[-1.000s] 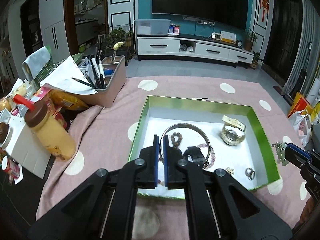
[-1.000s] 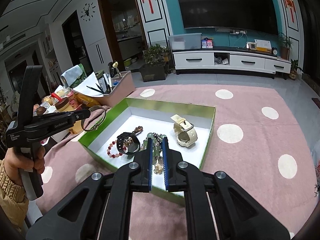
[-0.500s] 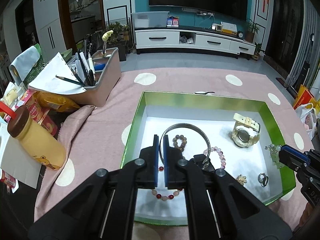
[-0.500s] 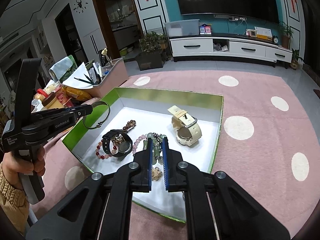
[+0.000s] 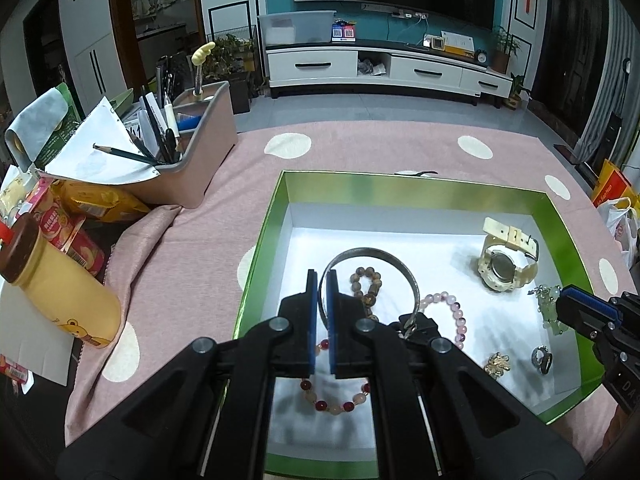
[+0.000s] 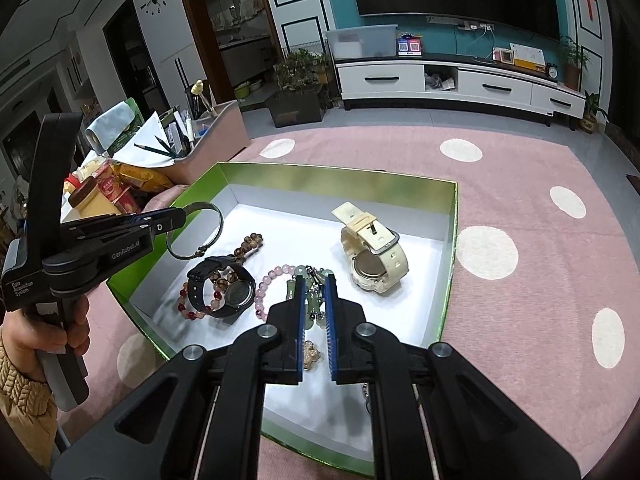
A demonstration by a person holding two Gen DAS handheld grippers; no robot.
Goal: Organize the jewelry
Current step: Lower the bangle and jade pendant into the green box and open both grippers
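Your left gripper [image 5: 321,280] is pinched on the thin silver metal bangle [image 5: 400,263], holding it above the left part of the green-walled, white-floored box [image 5: 400,188]. Your right gripper [image 6: 313,284] is nearly closed on the pale green jade bead strand [image 6: 314,306], over the box's middle. The cream-strapped watch [image 6: 374,256], black watch [image 6: 224,288] and pink bead bracelet [image 6: 268,284] lie inside.
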